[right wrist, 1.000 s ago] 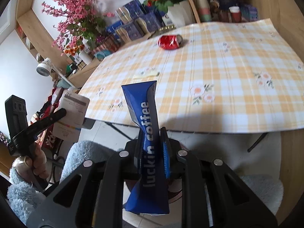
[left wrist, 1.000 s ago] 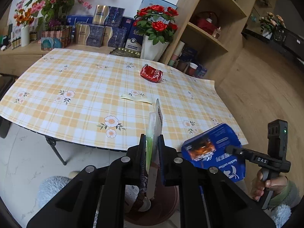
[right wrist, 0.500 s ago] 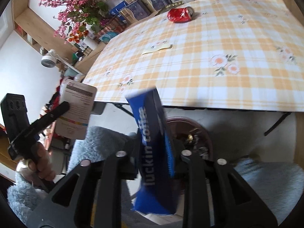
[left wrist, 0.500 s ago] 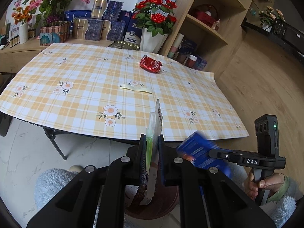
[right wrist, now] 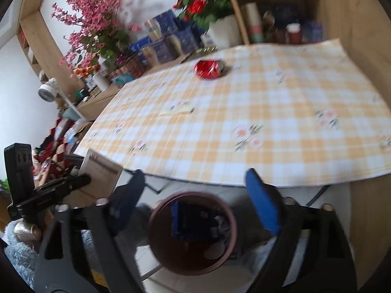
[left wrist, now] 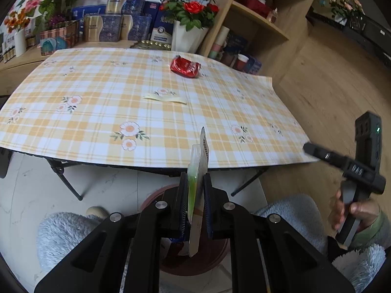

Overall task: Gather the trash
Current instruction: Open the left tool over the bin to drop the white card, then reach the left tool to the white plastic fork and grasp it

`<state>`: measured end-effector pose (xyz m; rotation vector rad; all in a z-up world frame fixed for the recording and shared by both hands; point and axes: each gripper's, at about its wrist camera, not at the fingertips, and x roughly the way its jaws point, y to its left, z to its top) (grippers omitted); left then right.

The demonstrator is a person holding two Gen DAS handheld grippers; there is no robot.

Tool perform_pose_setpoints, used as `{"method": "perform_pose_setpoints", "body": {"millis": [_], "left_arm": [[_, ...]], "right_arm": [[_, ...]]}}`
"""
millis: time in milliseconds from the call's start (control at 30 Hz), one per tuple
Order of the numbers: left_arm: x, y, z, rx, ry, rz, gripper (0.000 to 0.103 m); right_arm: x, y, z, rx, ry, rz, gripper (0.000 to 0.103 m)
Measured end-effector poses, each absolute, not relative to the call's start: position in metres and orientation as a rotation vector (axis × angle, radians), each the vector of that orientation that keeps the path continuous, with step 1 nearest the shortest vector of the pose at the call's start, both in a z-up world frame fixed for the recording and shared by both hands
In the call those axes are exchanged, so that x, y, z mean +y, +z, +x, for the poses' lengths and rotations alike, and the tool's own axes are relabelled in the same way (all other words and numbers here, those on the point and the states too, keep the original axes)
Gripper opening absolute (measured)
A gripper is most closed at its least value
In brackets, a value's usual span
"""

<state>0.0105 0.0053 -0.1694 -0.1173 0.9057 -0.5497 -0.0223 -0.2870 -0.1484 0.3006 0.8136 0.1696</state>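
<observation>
No legible writing; barcode on flat packet [left wrist: 198,190] in left gripper [left wrist: 196,202].

Blue coffee packet [right wrist: 187,222] lay inside the brown bin [right wrist: 156,241] on the floor at the table's near edge. Flat white-and-green wrapper [left wrist: 198,185] stood upright on edge above the bin. Crushed red can [left wrist: 185,67] and pale paper strip [left wrist: 164,98] lay on the checked tablecloth, can farther back.

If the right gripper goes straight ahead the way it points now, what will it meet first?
Probably the brown bin below it: the right gripper, its jaws opening and empty, points down at its mouth, where the blue packet lies. Depth is unclear.
</observation>
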Motion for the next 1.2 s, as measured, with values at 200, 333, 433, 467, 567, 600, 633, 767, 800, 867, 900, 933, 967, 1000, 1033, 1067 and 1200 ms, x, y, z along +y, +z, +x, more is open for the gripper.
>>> {"method": "perform_pose_setpoints", "body": {"millis": [200,333,433,467,567,600,633,767,800,867,900,933,967,1000,1033,1067,1200], "left_arm": [[-0.012,-0.177,0.011,0.946,-0.588,-0.082,0.013],[-0.022,-0.179,0.011,0.956,-0.622,-0.075,0.013],[-0.029,-0.178,0.013,0.955,-0.641,-0.073,0.013],[-0.031,-0.178,0.014,0.955,-0.65,-0.076,0.013],[-0.033,-0.176,0.014,0.93,-0.676,-0.09,0.025],[-0.032,-0.175,0.014,0.92,-0.672,-0.095,0.034],[-0.031,-0.173,0.014,0.906,-0.662,-0.099,0.048],[-0.018,-0.165,0.02,0.845,-0.569,-0.109,0.07],[-0.014,-0.163,0.022,0.833,-0.537,-0.115,0.076],[0.004,-0.157,0.027,0.789,-0.435,-0.159,0.092],[0.015,-0.154,0.03,0.765,-0.383,-0.194,0.092],[0.024,-0.153,0.033,0.754,-0.35,-0.219,0.092],[0.032,-0.152,0.037,0.749,-0.321,-0.236,0.093],[0.037,-0.152,0.039,0.748,-0.302,-0.244,0.093],[0.044,-0.151,0.043,0.741,-0.274,-0.252,0.093],[0.049,-0.151,0.046,0.734,-0.249,-0.252,0.093],[0.063,-0.149,0.051,0.724,-0.182,-0.211,0.093]], "right_arm": [[-0.299,-0.14,-0.021,0.782,0.141,0.302,0.097],[-0.306,-0.142,-0.022,0.784,0.128,0.319,0.097],[-0.31,-0.143,-0.022,0.783,0.117,0.334,0.097],[-0.31,-0.143,-0.023,0.782,0.114,0.336,0.097],[-0.312,-0.144,-0.024,0.78,0.109,0.338,0.097],[-0.312,-0.143,-0.025,0.78,0.109,0.339,0.097],[-0.313,-0.144,-0.024,0.78,0.107,0.342,0.097],[-0.314,-0.144,-0.024,0.773,0.114,0.351,0.097],[-0.314,-0.144,-0.024,0.77,0.119,0.353,0.097],[-0.314,-0.144,-0.023,0.771,0.121,0.348,0.097],[-0.313,-0.145,-0.023,0.774,0.12,0.345,0.097],[-0.313,-0.146,-0.021,0.78,0.115,0.337,0.097],[-0.312,-0.147,-0.021,0.783,0.113,0.333,0.097],[-0.312,-0.148,-0.02,0.787,0.11,0.329,0.097],[-0.312,-0.149,-0.019,0.79,0.109,0.328,0.097],[-0.312,-0.151,-0.019,0.793,0.107,0.329,0.097],[-0.314,-0.156,-0.015,0.801,0.094,0.342,0.097]]}}
